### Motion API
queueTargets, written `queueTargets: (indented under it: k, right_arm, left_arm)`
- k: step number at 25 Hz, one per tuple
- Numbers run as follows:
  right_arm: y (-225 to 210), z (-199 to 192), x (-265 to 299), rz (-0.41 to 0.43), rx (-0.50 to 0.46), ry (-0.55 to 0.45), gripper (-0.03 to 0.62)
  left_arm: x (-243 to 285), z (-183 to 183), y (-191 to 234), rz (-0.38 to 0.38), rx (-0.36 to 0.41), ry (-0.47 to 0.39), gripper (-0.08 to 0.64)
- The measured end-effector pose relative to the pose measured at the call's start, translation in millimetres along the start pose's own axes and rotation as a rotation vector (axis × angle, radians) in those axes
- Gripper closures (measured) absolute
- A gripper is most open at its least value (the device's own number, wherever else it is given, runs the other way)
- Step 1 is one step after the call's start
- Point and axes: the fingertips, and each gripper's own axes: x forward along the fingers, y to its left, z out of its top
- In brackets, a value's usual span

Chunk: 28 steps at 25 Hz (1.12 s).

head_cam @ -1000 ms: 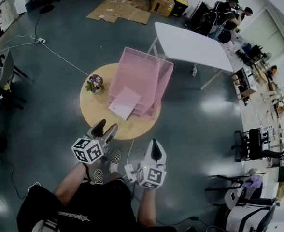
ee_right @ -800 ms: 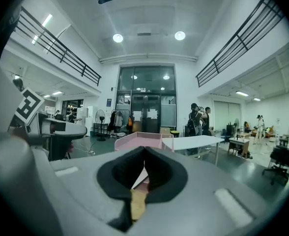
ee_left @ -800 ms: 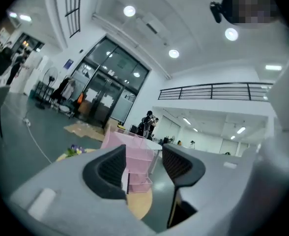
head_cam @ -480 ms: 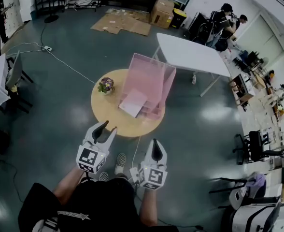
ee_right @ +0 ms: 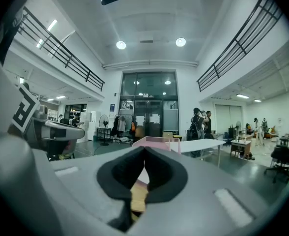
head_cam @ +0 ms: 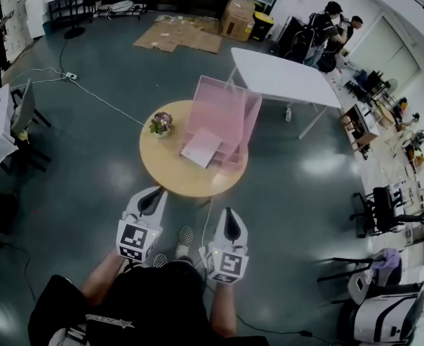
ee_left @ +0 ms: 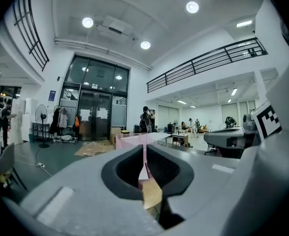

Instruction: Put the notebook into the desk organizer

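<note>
Head view shows a round wooden surface on a dark floor. At the surface's far right side stands a pink desk organizer with a tall translucent back. The pale notebook lies flat and slightly skewed at the organizer's front, low down, with its near corner reaching toward the bare wood. Whether it rests in the lowest tray or only against its lip cannot be told from here. A small potted plant stands just left of the organizer.

Both claws are held low and near the person, well apart from the surface and the notebook. The left claw points toward the surface's near edge. In the left gripper view the left claw is closing up tight, its dark pads meeting along a thin line with nothing between them, and the organizer's pink wall shows beyond. The right claw sits beside it. The right gripper view shows the right claw with its pads pressed together and empty.

Behind the organizer stands a white rectangular table, and flattened cardboard sheets lie on the floor farther back.
</note>
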Motion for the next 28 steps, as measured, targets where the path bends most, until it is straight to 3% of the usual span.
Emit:
queueTargets:
  k: [15,28]
  right_arm:
    - [-2.7,2.1,-19.1,-0.011,-0.003,-0.003,0.586]
    - [-2.9,0.0,-22.3,-0.009,-0.01,0.004,0.586]
  left_arm:
    - [-4.9,4.0,-14.4,-0.023,0.049,0.0,0.545]
    - [-5.2,-1.0,-15.5,-0.021,0.036,0.012,0.546]
